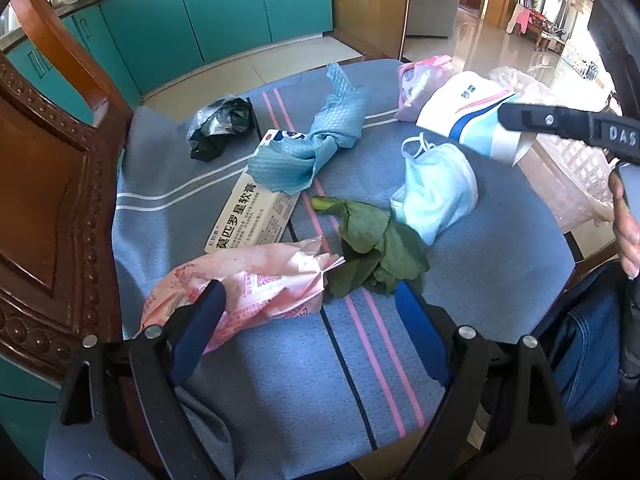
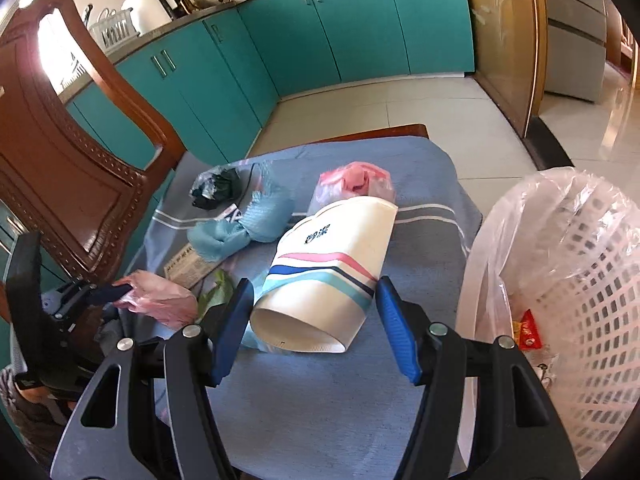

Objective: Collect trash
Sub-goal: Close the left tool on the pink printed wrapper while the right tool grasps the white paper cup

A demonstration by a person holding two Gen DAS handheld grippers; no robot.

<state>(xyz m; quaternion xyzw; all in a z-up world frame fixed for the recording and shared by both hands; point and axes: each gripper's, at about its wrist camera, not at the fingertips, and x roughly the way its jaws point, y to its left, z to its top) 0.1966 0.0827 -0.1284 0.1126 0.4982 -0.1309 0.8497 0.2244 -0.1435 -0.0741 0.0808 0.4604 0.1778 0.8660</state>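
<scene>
Trash lies on a blue striped cloth (image 1: 280, 380). My left gripper (image 1: 310, 304) is open, its left finger against a crumpled pink wrapper (image 1: 248, 280), green leaves (image 1: 372, 248) just ahead. Beyond lie a medicine box (image 1: 256, 216), a blue rag (image 1: 316, 136), a blue face mask (image 1: 436, 192), a black bag (image 1: 220, 124) and a pink packet (image 1: 420, 80). My right gripper (image 2: 316, 308) is open, its fingers on either side of a white striped paper sleeve (image 2: 332, 264), not gripping it. The sleeve also shows in the left wrist view (image 1: 468, 116).
A white lattice trash basket (image 2: 568, 280) lined with a clear bag stands right of the cloth, with a red wrapper inside. A carved wooden chair back (image 1: 48, 200) rises at the left. Teal cabinets (image 2: 320, 40) and tiled floor lie beyond.
</scene>
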